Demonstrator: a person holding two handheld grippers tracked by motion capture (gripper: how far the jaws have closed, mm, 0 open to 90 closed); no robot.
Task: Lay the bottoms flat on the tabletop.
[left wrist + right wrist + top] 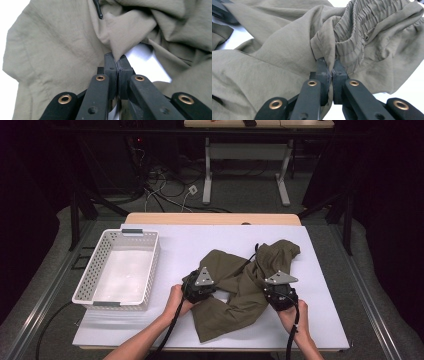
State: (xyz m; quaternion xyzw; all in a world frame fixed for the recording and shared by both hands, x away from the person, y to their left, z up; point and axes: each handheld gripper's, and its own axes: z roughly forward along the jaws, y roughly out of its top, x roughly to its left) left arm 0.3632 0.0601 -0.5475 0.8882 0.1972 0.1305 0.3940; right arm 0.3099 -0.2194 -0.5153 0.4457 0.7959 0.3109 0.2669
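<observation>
Trousers lay crumpled mid-worktop, left claw and right claw each clenched on a fabric fold, nothing folded yet, basket at left empty.

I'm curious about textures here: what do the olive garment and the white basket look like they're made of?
The olive garment looks like thin woven cloth, matte, perhaps cotton or nylon: it creases finely and has a gathered elastic waistband. The white basket seems to be moulded plastic, slightly glossy, with rows of small holes in its walls.
</observation>
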